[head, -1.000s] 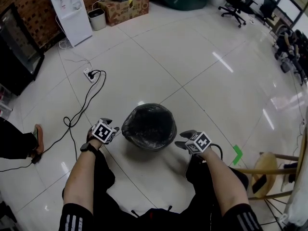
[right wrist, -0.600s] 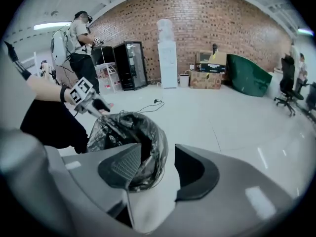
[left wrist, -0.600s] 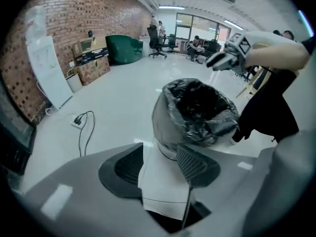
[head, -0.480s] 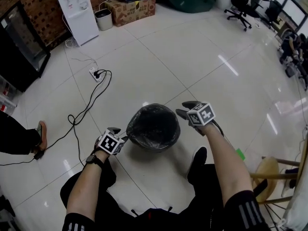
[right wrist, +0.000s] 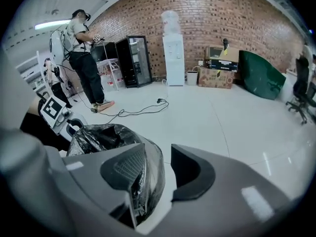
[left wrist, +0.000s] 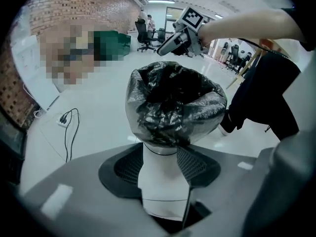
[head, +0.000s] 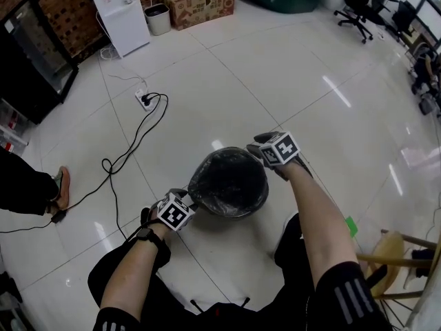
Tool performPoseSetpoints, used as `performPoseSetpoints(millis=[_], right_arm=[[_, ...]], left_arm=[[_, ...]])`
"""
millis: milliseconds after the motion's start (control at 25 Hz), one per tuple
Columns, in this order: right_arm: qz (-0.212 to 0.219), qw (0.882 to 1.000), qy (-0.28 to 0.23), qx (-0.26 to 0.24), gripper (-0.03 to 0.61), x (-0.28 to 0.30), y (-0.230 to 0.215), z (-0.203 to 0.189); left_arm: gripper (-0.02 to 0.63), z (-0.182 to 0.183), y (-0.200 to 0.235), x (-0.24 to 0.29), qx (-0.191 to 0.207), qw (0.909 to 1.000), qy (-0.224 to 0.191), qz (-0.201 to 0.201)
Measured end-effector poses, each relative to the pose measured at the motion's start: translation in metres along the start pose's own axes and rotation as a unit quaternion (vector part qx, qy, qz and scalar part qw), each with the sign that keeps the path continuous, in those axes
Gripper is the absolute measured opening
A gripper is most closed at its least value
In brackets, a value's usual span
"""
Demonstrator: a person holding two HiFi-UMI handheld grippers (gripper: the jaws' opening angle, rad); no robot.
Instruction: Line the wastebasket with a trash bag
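The wastebasket [head: 229, 183] stands on the tiled floor with a black trash bag [left wrist: 173, 102] folded over its rim. Its white wall [left wrist: 160, 177] shows below the bag's hem. My left gripper [head: 187, 197] is at the near left side, outside the wall. Its jaws stand apart, open, with bare pads [left wrist: 197, 164]. My right gripper [head: 256, 147] straddles the far right rim. Its jaws have just been closing and are still open, with the bagged rim [right wrist: 150, 167] between them. One pad lies against the film, the other stands clear.
A power strip [head: 146, 101] and black cord [head: 131, 150] lie on the floor to the left. A wooden stool [head: 386, 254] is at the right. A water dispenser [head: 122, 9], boxes [head: 203, 5] and a black cabinet [head: 34, 61] line the brick wall. A person [right wrist: 84, 58] stands nearby.
My right gripper has swung from the basket's near right side round to its far right rim. My left gripper has slid along the basket toward its near side.
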State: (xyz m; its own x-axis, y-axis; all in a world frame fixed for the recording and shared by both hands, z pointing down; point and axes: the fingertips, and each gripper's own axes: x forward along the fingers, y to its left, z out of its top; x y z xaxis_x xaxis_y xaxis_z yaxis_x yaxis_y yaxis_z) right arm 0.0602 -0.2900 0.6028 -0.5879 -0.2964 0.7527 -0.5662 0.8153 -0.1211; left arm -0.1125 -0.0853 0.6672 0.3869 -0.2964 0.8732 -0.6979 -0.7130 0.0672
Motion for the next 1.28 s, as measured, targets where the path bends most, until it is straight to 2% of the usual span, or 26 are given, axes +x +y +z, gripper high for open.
performPoseSetpoints(millis=[120,200,320,440,560,640,760,920,1080,1200,1280], right_arm=[[-0.005,1.000,0.014,-0.007,0.178,0.017,-0.003,-0.003],[-0.008,1.000,0.019,-0.012,0.177,0.025,-0.007,-0.004],[0.018,0.999,0.018,-0.020,0.178,0.033,-0.004,-0.006],[0.050,0.999,0.014,-0.006,0.172,0.039,-0.001,-0.007],[0.036,0.998,0.041,-0.018,0.170,0.047,-0.013,-0.015],[0.049,0.997,0.049,-0.024,0.154,0.052,-0.013,-0.021],[0.080,0.996,0.039,0.002,0.142,0.061,-0.013,-0.022],[0.084,0.994,0.075,-0.002,0.140,0.075,-0.016,-0.044],[0.061,0.994,0.091,-0.024,0.144,0.080,-0.024,-0.057],[0.004,0.997,0.067,-0.043,0.146,0.060,-0.042,-0.036],[-0.029,0.998,0.031,-0.043,0.146,0.032,-0.052,-0.010]], left_arm=[[0.209,0.008,0.000,0.012,0.011,0.9999,0.000,-0.007],[0.209,0.010,0.001,0.019,0.035,0.9993,0.014,-0.008],[0.209,0.009,0.003,0.026,0.059,0.9978,0.030,-0.007],[0.214,0.009,0.006,0.027,0.059,0.9978,0.030,-0.008],[0.215,0.011,0.008,0.026,0.059,0.9978,0.027,-0.006],[0.216,0.010,0.008,0.027,0.063,0.9976,0.028,-0.007],[0.224,0.011,0.014,0.028,0.064,0.9975,0.028,-0.007],[0.227,0.011,0.018,0.029,0.062,0.9976,0.033,-0.001],[0.227,0.011,0.021,0.031,0.062,0.9974,0.036,0.000],[0.227,0.011,0.026,0.026,0.050,0.9983,0.029,0.001],[0.227,0.011,0.027,0.021,0.040,0.9989,0.026,0.003]])
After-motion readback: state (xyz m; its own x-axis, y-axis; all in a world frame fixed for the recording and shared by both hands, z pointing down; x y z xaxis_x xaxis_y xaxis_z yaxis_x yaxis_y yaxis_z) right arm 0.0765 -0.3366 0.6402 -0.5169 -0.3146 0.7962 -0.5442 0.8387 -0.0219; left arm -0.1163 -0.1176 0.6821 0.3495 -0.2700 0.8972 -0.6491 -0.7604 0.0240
